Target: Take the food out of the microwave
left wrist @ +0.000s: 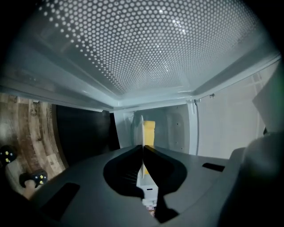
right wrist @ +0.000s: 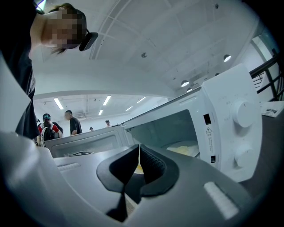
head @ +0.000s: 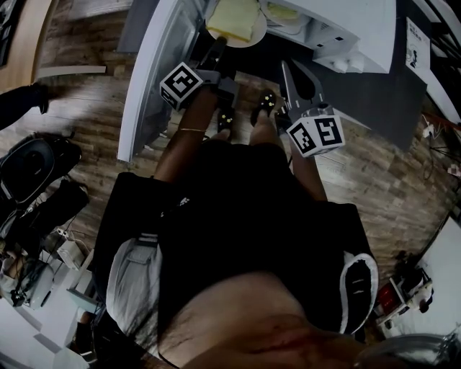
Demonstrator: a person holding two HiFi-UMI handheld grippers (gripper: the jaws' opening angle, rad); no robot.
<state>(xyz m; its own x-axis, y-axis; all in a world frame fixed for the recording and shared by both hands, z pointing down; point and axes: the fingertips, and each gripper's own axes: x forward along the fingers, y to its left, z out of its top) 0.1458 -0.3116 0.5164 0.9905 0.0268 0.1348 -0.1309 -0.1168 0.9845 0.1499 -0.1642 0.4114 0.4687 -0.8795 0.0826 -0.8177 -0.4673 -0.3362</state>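
Observation:
A white plate [head: 248, 34] with a yellow slab of food [head: 234, 18] sits at the mouth of the open white microwave [head: 346, 36]. My left gripper [head: 218, 45] is shut on the plate's near rim. In the left gripper view the plate [left wrist: 138, 128] stands edge-on between the closed jaws of the left gripper [left wrist: 143, 150], with the food [left wrist: 149, 132] beyond it. My right gripper [head: 283, 68] hovers to the right of the plate, shut and empty. The right gripper view has the right gripper [right wrist: 139, 150] facing the microwave's opening, where the food [right wrist: 186, 150] shows.
The microwave door [head: 148, 79] hangs open on the left, its perforated window [left wrist: 146, 44] close over the left gripper. The control panel with two knobs [right wrist: 242, 115] is on the right. Bags and gear [head: 36, 180] lie on the wooden floor at left. People [right wrist: 73, 124] stand far off.

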